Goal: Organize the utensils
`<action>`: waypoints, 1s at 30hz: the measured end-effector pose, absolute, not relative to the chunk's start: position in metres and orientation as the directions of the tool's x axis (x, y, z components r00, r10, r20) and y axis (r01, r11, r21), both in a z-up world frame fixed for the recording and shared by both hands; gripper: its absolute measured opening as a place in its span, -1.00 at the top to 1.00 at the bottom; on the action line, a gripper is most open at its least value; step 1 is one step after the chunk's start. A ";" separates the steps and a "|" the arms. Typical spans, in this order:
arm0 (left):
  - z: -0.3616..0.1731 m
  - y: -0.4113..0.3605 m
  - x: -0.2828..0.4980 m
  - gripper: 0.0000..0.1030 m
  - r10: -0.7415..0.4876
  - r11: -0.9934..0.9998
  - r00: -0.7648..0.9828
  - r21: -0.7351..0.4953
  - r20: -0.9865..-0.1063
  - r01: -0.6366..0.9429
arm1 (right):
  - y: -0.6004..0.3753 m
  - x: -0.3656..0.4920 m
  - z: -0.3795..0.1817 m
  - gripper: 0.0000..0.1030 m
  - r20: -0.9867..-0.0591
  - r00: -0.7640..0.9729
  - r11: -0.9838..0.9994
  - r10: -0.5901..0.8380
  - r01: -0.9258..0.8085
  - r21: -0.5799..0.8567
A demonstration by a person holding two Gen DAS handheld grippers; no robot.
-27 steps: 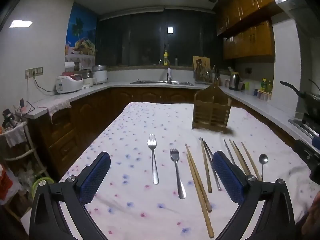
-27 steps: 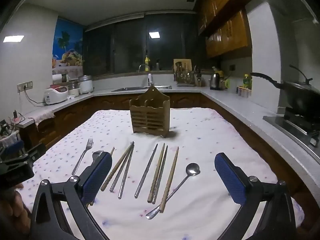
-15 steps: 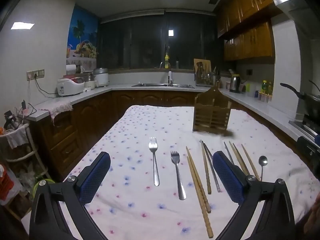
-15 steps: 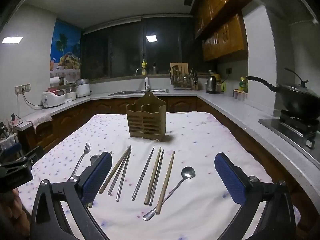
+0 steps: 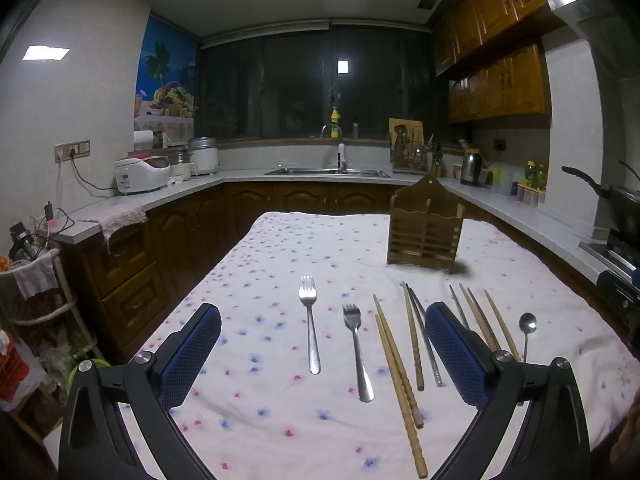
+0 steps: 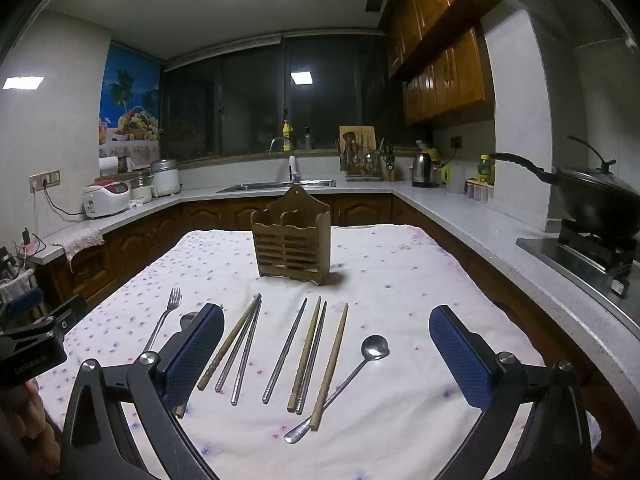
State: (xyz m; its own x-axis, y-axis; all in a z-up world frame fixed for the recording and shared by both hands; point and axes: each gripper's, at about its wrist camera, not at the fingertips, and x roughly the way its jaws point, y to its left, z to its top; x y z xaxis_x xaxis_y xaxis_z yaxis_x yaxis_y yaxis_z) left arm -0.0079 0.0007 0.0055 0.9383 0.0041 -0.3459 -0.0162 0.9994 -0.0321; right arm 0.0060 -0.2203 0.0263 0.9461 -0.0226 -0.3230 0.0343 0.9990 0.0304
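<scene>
A wooden utensil holder (image 5: 425, 231) stands upright on the flowered cloth; it also shows in the right wrist view (image 6: 293, 236). Two forks (image 5: 310, 320) (image 5: 356, 348) lie in front of my left gripper (image 5: 322, 354), which is open and empty above the cloth. Several wooden and metal chopsticks (image 6: 308, 348) and a spoon (image 6: 356, 372) lie in front of my right gripper (image 6: 326, 356), also open and empty. The chopsticks (image 5: 400, 364) and the spoon (image 5: 526, 330) show at the right of the left wrist view.
The table's cloth (image 5: 280, 248) runs back to a counter with a sink (image 5: 328, 172). A wok (image 6: 592, 196) sits on a stove at the right. A rice cooker (image 5: 142, 174) stands at the left. The left gripper's body (image 6: 32, 344) shows at the left edge of the right wrist view.
Both grippers have risen and tilted back a little, so the utensils sit slightly lower in view. Nothing on the table has moved.
</scene>
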 end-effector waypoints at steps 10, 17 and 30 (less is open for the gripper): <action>0.003 -0.001 -0.004 -0.99 0.017 0.999 0.936 -0.028 -0.352 -0.028 | -0.217 0.012 0.023 -1.00 -0.330 0.944 0.999 -0.012 0.024 0.033; 0.003 -0.001 -0.003 -0.99 0.016 0.999 0.936 -0.026 -0.352 -0.027 | -0.215 0.014 0.022 -1.00 -0.331 0.944 0.999 -0.012 0.025 0.035; 0.002 -0.003 -0.002 -0.99 0.018 0.999 0.937 -0.023 -0.349 -0.027 | -0.216 0.013 0.022 -1.00 -0.328 0.944 0.999 -0.010 0.023 0.034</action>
